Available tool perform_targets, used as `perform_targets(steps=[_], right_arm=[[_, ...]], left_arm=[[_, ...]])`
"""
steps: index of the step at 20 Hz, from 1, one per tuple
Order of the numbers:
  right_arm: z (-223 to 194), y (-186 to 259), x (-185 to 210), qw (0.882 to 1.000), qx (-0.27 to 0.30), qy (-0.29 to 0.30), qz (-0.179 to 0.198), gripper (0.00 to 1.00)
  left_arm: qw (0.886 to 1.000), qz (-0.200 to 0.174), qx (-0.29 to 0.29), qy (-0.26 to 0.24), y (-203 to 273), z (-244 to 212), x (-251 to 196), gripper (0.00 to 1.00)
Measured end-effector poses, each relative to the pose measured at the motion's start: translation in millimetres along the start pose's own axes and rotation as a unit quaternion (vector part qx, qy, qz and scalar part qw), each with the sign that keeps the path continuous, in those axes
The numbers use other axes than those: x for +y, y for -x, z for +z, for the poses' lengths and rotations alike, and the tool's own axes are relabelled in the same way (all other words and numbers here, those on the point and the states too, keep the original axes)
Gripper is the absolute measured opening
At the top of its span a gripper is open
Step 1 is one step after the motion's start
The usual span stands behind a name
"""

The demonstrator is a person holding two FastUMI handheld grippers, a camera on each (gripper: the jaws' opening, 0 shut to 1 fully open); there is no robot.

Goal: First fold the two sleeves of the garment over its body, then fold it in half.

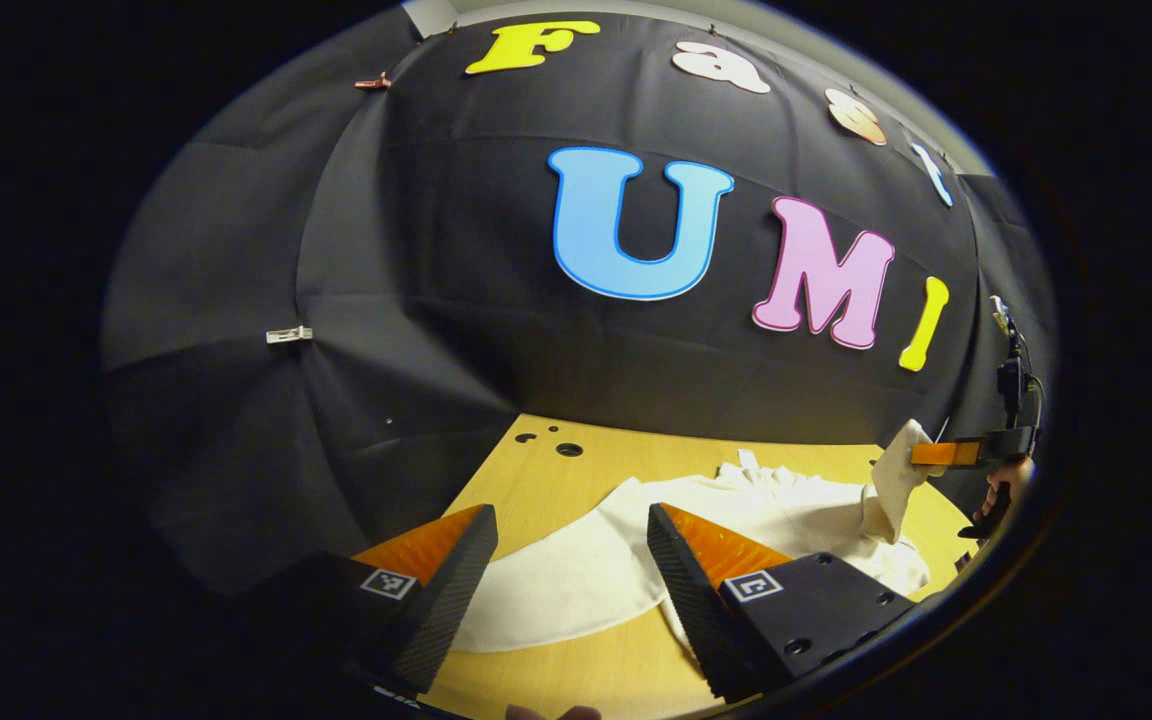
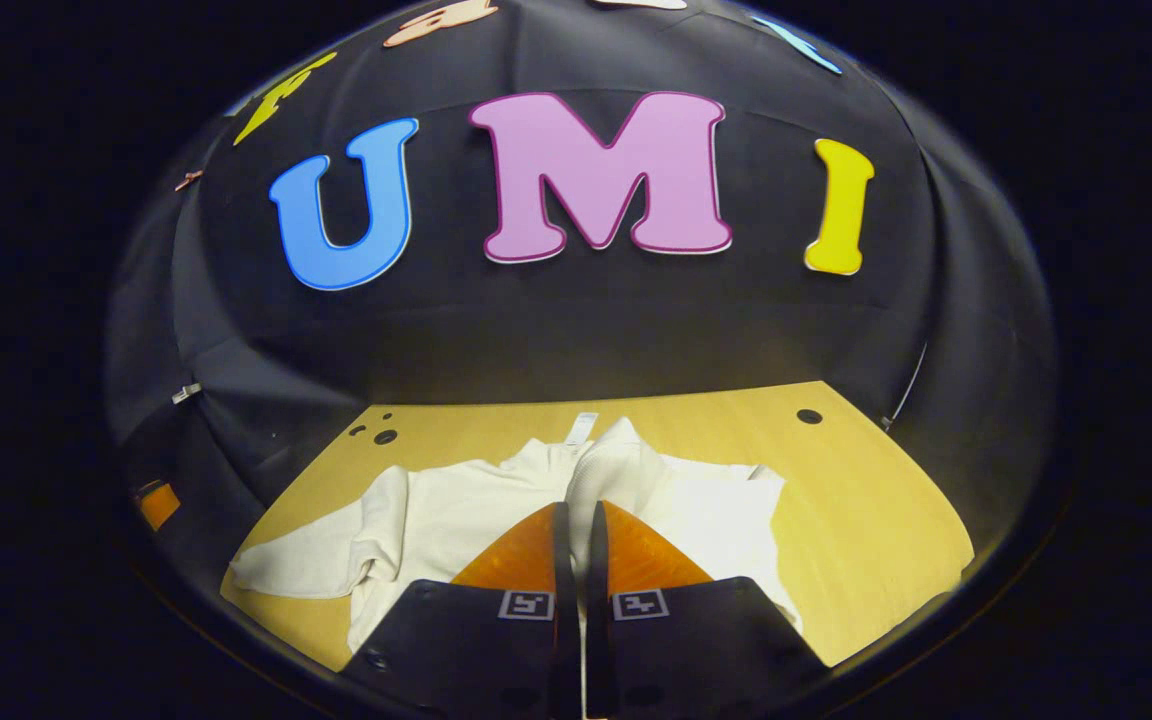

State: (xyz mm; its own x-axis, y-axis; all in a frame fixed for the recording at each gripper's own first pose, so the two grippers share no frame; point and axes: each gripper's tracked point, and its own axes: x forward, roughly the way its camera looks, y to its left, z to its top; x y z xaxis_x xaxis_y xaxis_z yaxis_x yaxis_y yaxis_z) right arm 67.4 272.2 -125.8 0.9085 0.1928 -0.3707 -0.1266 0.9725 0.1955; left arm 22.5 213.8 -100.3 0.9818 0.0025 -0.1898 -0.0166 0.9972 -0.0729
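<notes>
White garment [image 2: 456,520] lay spread on the wooden bench [image 2: 866,500]; right claw [image 2: 576,520] was clenched on its raised sleeve [image 1: 898,475], left claw [image 1: 571,545] stood released above the other sleeve [image 1: 556,580].

We're looking at a small booth with black cloth [image 1: 416,330] hung all around as the wall, creased in places and pinned with a couple of little clips [image 1: 289,335]. Above the cloth we can catch a strip of pale wall or ceiling [image 1: 431,12] up top in the left gripper view. The work surface is a light wooden tabletop [image 2: 866,500] with a few round holes drilled in it, some near the far left corner [image 1: 568,449] and one near the far right [image 2: 809,416]. Light falls warm on the wood while the cloth stays dim.
</notes>
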Motion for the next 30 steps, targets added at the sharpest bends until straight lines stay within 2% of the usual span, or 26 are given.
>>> perform_targets(steps=[8, 9, 10, 13, 14, 15, 21, 25, 26, 27, 28, 30], right_arm=[[-55, -56, 84, 0.995, 0.066, 0.030, 0.063, 0.07], [-64, -64, 89, 0.994, 0.077, 0.033, 0.064, 0.07], [-76, -71, 95, 0.993, 0.091, 0.035, 0.067, 0.07], [-99, -83, 110, 0.989, 0.121, 0.048, 0.076, 0.08], [-105, -84, 115, 0.987, 0.126, 0.052, 0.079, 0.14], [-110, -85, 119, 0.986, 0.133, 0.056, 0.083, 0.09], [-134, -88, 133, 0.980, 0.171, 0.042, 0.097, 0.12], [-139, -77, 161, 0.970, 0.191, 0.011, 0.150, 0.34], [-140, -71, 167, 0.967, 0.195, 0.008, 0.162, 0.28], [-141, -62, 172, 0.964, 0.204, 0.005, 0.173, 0.30], [-142, -56, 174, 0.961, 0.208, 0.006, 0.181, 0.44], [-137, -44, 171, 0.960, 0.206, 0.011, 0.189, 0.47]], left_arm=[[0.999, 0.031, 0.026, 0.001, -11, -28, 49, 0.96], [0.999, 0.035, 0.029, 0.003, -12, -34, 53, 0.92], [0.999, 0.039, 0.033, 0.007, -12, -38, 57, 0.96], [0.997, 0.054, 0.044, 0.018, -7, -51, 68, 0.96], [0.997, 0.056, 0.047, 0.019, -6, -54, 70, 0.96], [0.997, 0.058, 0.049, 0.018, -5, -58, 72, 0.96], [0.995, 0.069, 0.068, 0.020, -7, -79, 82, 0.96], [0.994, 0.070, 0.082, 0.025, -9, -93, 82, 0.96], [0.994, 0.070, 0.086, 0.024, -9, -97, 82, 0.96], [0.993, 0.071, 0.092, 0.021, -11, -103, 83, 0.96], [0.992, 0.074, 0.098, 0.018, -12, -108, 84, 0.96], [0.990, 0.084, 0.113, 0.016, -13, -120, 90, 0.96]])
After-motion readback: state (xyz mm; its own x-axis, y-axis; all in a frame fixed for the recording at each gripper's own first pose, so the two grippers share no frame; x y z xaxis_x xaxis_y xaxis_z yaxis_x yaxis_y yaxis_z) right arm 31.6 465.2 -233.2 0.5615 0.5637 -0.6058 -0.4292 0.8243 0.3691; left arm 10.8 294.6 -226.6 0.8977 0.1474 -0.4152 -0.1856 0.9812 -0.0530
